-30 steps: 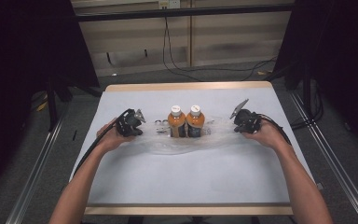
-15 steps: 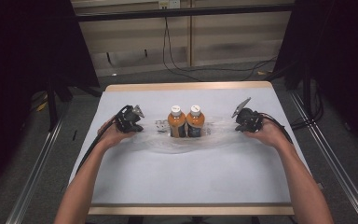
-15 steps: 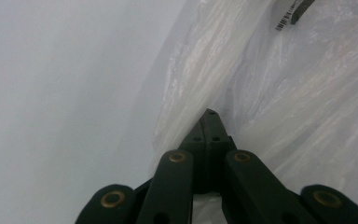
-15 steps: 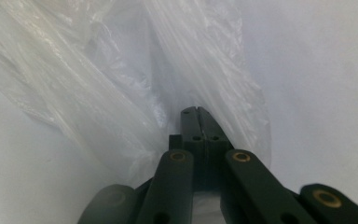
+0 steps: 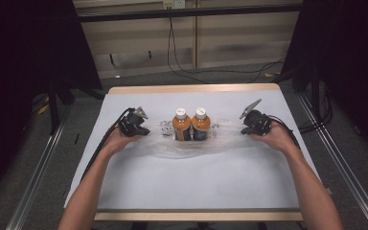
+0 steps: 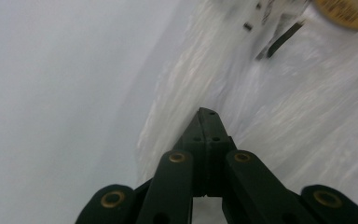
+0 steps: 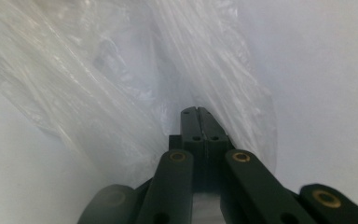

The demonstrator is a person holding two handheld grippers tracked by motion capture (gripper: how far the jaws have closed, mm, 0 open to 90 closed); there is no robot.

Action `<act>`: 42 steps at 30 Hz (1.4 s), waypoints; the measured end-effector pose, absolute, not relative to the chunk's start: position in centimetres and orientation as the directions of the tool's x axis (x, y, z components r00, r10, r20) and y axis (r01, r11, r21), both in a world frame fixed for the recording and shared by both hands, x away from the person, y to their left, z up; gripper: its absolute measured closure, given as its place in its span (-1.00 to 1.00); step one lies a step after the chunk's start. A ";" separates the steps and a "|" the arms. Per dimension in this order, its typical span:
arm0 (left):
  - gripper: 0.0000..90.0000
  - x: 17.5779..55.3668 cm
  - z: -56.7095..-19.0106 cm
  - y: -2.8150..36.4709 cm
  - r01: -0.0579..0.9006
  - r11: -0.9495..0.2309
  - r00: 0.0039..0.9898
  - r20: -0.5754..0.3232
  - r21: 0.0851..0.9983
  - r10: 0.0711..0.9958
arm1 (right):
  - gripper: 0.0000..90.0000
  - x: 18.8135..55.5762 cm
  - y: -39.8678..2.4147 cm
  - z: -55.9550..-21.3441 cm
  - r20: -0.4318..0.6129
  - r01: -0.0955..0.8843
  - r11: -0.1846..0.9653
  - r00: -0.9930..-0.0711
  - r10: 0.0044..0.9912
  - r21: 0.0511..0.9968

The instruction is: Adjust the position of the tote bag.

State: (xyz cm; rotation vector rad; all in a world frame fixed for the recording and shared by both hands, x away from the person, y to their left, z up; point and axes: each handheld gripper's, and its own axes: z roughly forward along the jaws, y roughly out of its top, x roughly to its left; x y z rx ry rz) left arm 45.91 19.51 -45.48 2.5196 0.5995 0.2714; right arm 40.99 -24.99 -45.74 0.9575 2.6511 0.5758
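White-covered surface (image 5: 196,182), wood-edged: two orange bottles (image 5: 191,125) are being kept upright at its middle, inside a clear plastic bag (image 5: 191,148). Left of the bottles, the left gripper (image 5: 146,130) is pinching bag film, jaws pressed together; right of them, the right gripper (image 5: 243,128) likewise. Bag apparently being spread; closing or lifting seemingly left. Bag mouth is hard to make out.

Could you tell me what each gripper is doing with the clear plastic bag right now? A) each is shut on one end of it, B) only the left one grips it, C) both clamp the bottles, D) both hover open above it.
A: the left gripper and the right gripper each have jaws closed on the bag, apart from the bottles.
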 end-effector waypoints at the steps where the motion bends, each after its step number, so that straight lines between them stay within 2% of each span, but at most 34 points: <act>1: 1.00 45.8 -45.4 19.5 0.358 -0.754 0.879 0.072 0.551 0.471 | 1.00 40.8 -25.0 -45.6 -0.109 0.543 0.700 -0.749 0.653 0.464; 5: 1.00 45.0 -44.6 19.6 0.362 -0.715 0.880 0.035 0.598 0.474 | 1.00 40.3 -25.5 -45.0 -0.094 0.535 0.673 -0.743 0.663 0.511; 6: 1.00 44.8 -44.6 19.4 0.354 -0.694 0.874 0.043 0.627 0.484 | 1.00 40.1 -25.6 -44.9 -0.083 0.531 0.662 -0.744 0.663 0.528; 10: 1.00 44.6 -43.7 19.2 0.341 -0.692 0.880 0.043 0.636 0.474 | 1.00 39.8 -25.8 -44.2 -0.065 0.518 0.634 -0.743 0.666 0.575; 14: 1.00 43.8 -43.2 18.8 0.341 -0.621 0.863 0.027 0.705 0.504 | 1.00 39.5 -25.4 -43.4 -0.044 0.489 0.589 -0.745 0.666 0.643; 20: 1.00 43.0 -41.8 18.3 0.299 -0.580 0.880 0.017 0.758 0.475 | 1.00 39.3 -24.7 -42.7 -0.004 0.465 0.530 -0.749 0.663 0.709; 27: 1.00 40.8 -41.3 17.7 0.277 -0.458 0.898 -0.059 0.845 0.436 | 1.00 40.0 -23.5 -42.7 0.039 0.455 0.480 -0.755 0.655 0.750; 37: 1.00 37.6 -42.5 13.9 0.218 -0.517 0.945 -0.047 0.828 0.323 | 1.00 41.5 -19.9 -42.2 0.044 0.441 0.483 -0.771 0.635 0.757; 42: 1.00 37.2 -42.9 12.5 0.224 -0.504 0.946 -0.060 0.834 0.320 | 1.00 42.4 -18.1 -42.2 0.045 0.440 0.495 -0.779 0.625 0.749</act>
